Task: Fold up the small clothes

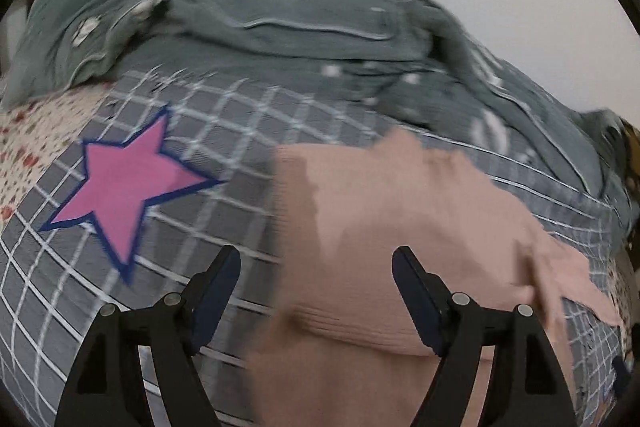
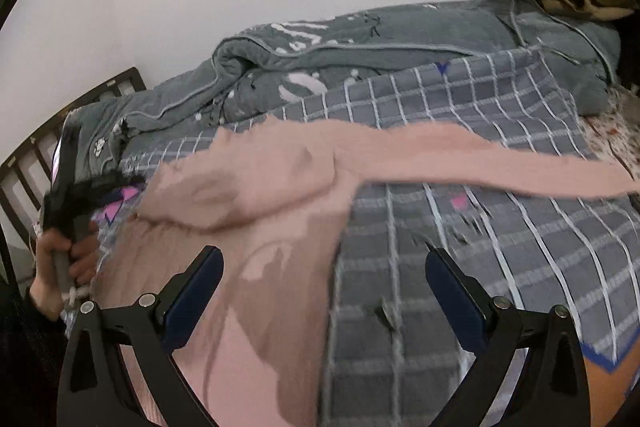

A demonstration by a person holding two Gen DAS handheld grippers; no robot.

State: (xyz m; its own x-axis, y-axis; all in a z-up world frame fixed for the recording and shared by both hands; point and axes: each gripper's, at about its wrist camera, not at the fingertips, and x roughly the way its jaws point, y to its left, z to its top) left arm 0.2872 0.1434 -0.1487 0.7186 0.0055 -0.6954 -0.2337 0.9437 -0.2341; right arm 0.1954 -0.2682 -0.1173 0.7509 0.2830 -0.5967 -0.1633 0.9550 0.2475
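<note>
Hand-held gripper [image 1: 316, 267] on the left is spread, nothing grasped, above the pink garment [image 1: 400, 227] so a fold can be laid; the right hand-held gripper [image 2: 324, 267] is likewise released.

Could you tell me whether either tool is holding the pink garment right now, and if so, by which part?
Neither holds it. The left tool and right tool both stand open above the pink garment, which lies loose on the checked bedspread.

Soft, even indoor light; both views smeared by motion blur, curved by fisheye, black at the corners.
</note>
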